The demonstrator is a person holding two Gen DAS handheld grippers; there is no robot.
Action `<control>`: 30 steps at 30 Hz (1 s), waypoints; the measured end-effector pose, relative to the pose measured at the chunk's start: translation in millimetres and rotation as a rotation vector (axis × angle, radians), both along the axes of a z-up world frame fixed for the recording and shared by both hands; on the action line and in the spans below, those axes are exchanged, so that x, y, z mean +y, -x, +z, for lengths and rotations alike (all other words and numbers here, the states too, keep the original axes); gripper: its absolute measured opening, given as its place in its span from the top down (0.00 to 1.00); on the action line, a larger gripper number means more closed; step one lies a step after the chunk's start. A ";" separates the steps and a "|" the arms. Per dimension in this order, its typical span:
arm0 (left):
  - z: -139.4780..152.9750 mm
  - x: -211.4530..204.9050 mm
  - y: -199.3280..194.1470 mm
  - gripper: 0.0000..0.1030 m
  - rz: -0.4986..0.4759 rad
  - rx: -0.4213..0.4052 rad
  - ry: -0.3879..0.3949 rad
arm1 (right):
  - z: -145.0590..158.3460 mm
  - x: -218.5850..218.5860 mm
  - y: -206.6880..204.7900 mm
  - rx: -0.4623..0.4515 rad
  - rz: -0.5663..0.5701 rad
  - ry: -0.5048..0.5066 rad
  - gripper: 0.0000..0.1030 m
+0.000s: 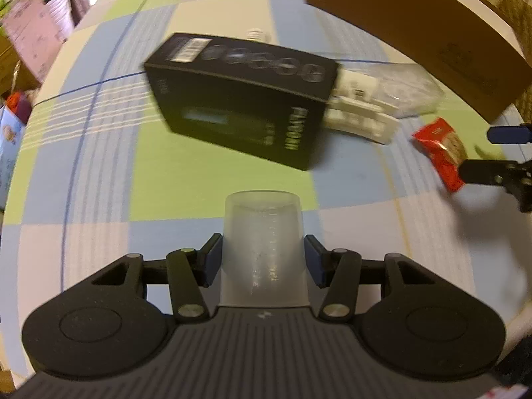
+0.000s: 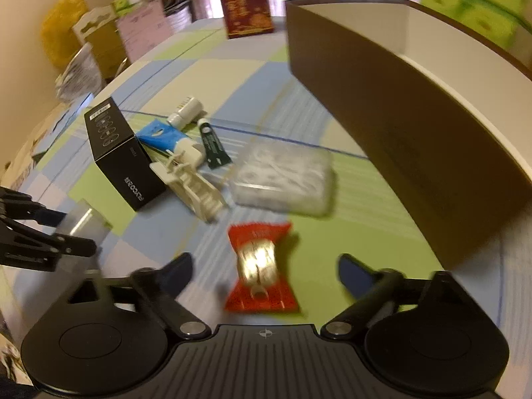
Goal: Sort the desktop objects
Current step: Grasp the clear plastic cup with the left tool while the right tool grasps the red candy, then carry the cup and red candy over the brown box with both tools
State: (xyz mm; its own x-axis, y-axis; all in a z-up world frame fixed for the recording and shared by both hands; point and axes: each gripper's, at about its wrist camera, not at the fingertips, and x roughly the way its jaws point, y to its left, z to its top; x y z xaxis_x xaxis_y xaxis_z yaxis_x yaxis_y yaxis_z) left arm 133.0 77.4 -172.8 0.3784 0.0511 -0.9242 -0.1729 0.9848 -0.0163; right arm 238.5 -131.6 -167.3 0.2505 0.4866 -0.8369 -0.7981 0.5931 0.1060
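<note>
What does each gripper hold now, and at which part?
The left gripper holds the translucent cup, upside down, by its side walls. The right gripper holds nothing; its open jaws stand on either side of the red snack packet.

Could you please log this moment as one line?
left gripper: shut on translucent plastic measuring cup | right gripper: jaws open around red snack packet | brown cardboard box: beside

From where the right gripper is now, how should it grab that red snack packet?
Grip the red snack packet across its pinched middle, where the clear window narrows between the two flared ends. It lies flat on the checked tablecloth, lengthwise between the right gripper's open pads, so come straight down from above and close on the waist, not the flat crimped ends.
</note>
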 end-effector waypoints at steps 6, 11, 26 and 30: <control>-1.4 7.0 -1.5 0.54 0.018 -0.003 -0.014 | -14.2 8.0 3.3 -0.024 0.040 0.054 0.64; -1.9 -0.1 -2.2 0.54 -0.008 -0.002 -0.024 | -11.0 -9.3 13.0 -0.011 0.048 0.060 0.76; 4.0 -73.8 -10.1 0.54 -0.219 -0.007 0.035 | 0.1 -93.4 22.5 0.082 -0.125 0.131 0.76; 16.2 -88.6 -13.9 0.54 -0.255 -0.041 0.046 | 3.3 -127.1 14.3 0.078 -0.207 0.151 0.76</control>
State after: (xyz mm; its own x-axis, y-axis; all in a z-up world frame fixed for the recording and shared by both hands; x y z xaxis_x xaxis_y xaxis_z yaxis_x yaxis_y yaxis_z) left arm 146.8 -11.2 -156.6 0.4110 -0.0928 -0.9069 0.0828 0.9945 -0.0642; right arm 224.2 -258.7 -164.0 0.2639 0.2998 -0.9168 -0.6512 0.7565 0.0599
